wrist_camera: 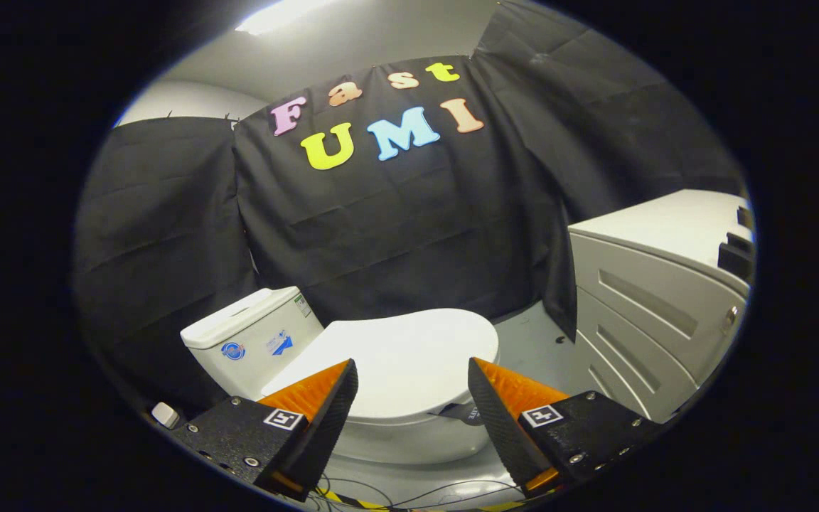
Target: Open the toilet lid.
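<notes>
A white toilet stands just ahead of me, its flat lid [409, 352] lying down shut over the bowl [409, 437]. The cistern [253, 338], with small stickers on its side, rises at the left end of the lid. My gripper [413, 377] hovers above the lid's near edge with its fingers wide apart and nothing between them. The lid shows through the gap between the fingers and does not touch them. A dark strap or tag hangs at the lid's near rim beside the right finger.
A white cabinet with drawers [658, 299] stands to the right of the toilet, with a strip of grey floor [534, 341] between them. Black cloth walls close the booth behind. Thin cables and yellow-black tape [381, 501] lie on the floor below the fingers.
</notes>
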Demonstrator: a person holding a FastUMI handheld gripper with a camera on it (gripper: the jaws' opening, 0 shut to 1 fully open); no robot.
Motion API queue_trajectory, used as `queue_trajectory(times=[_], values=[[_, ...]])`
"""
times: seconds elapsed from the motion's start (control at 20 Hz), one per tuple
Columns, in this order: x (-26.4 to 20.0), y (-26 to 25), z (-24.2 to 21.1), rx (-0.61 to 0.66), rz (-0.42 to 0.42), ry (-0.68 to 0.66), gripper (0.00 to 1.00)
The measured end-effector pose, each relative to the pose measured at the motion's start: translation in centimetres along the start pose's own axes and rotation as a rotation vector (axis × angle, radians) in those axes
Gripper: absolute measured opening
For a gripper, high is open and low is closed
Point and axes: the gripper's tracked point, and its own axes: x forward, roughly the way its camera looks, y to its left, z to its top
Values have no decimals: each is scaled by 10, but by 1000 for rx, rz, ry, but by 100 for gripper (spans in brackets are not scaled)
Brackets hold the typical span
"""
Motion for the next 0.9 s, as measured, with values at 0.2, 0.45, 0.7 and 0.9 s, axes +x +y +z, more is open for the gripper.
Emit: queue_trajectory(times=[0.2, 0.45, 0.7, 0.9], values=[[10, -11, -12, 131, 19, 54, 95], [22, -25, -36, 229, 26, 122, 95], [34, -50, -55, 353, -41, 149, 95], [42, -68, -71, 476, -96, 165, 95]])
